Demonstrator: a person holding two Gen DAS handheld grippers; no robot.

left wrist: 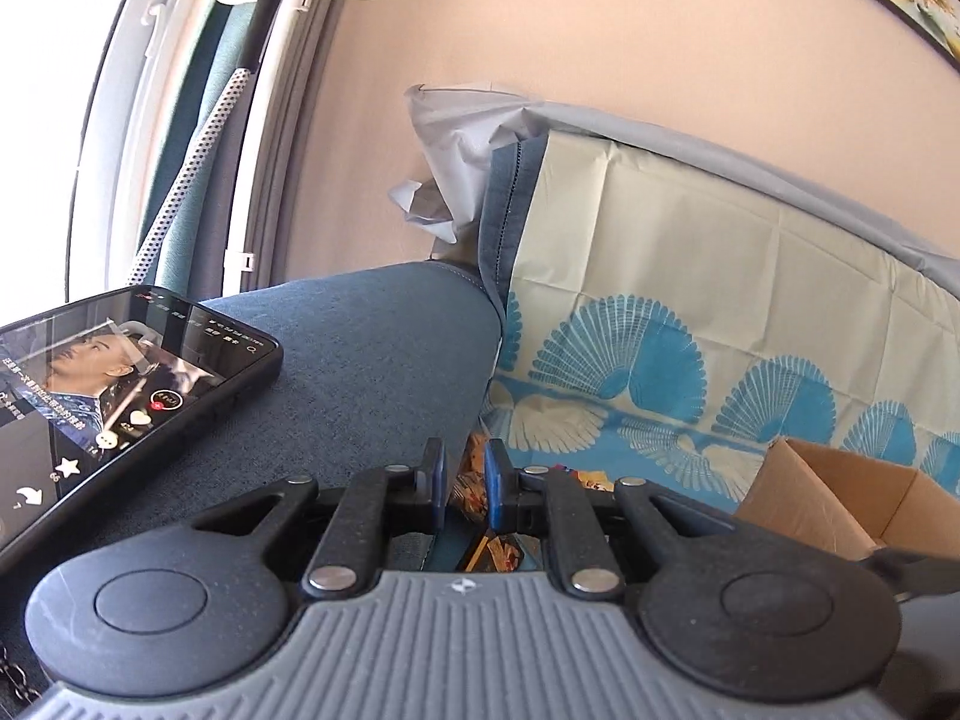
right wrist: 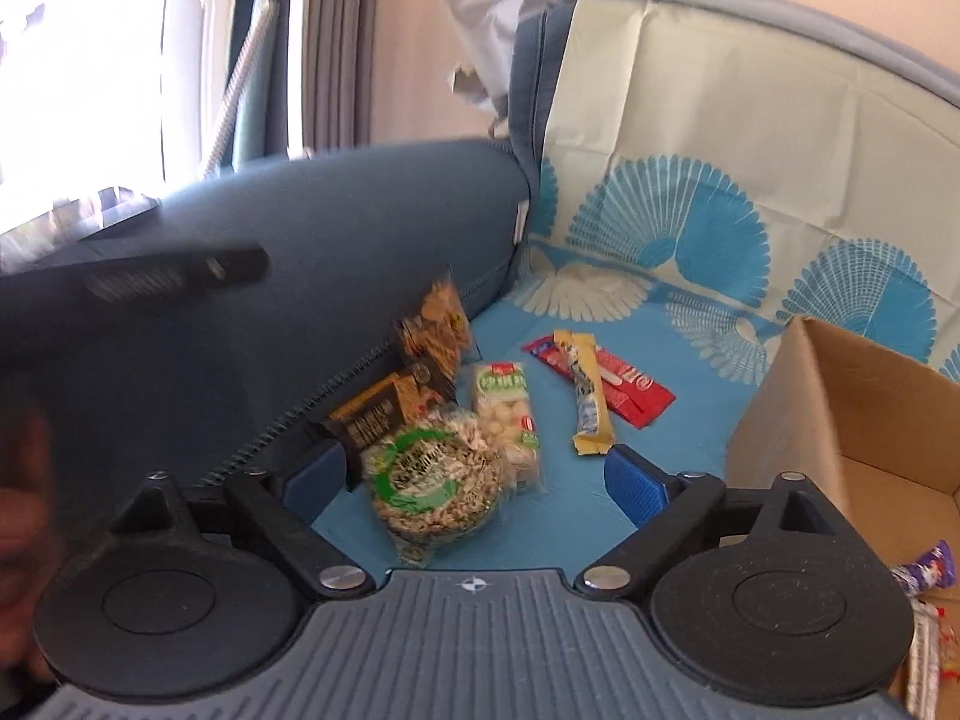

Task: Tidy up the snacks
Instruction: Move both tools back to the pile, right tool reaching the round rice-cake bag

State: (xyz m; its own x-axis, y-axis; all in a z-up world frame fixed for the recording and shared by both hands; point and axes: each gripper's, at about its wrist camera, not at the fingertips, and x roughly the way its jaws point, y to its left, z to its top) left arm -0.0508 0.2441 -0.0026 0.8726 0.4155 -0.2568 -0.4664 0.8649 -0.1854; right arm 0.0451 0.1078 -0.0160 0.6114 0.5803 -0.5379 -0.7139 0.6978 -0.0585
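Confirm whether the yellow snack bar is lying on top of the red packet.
Yes, the yellow snack bar lies across the red packet.

cardboard box (right wrist: pixel 840 420) cut off at right; left gripper (right wrist: pixel 180 273) blurred.

A black smartphone (left wrist: pixel 120 396) with a lit screen is lying on a blue fabric sofa arm (left wrist: pixel 372 354). Grey curtains (right wrist: pixel 336 42) are hanging beside a bright window (right wrist: pixel 84 60).

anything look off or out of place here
Yes: the grey cover at the sofa back's top corner is torn, with ragged scraps hanging loose. A phone with its screen lit lies on the blue armrest, which looks precarious. The snacks are merely scattered on the seat, unsorted.
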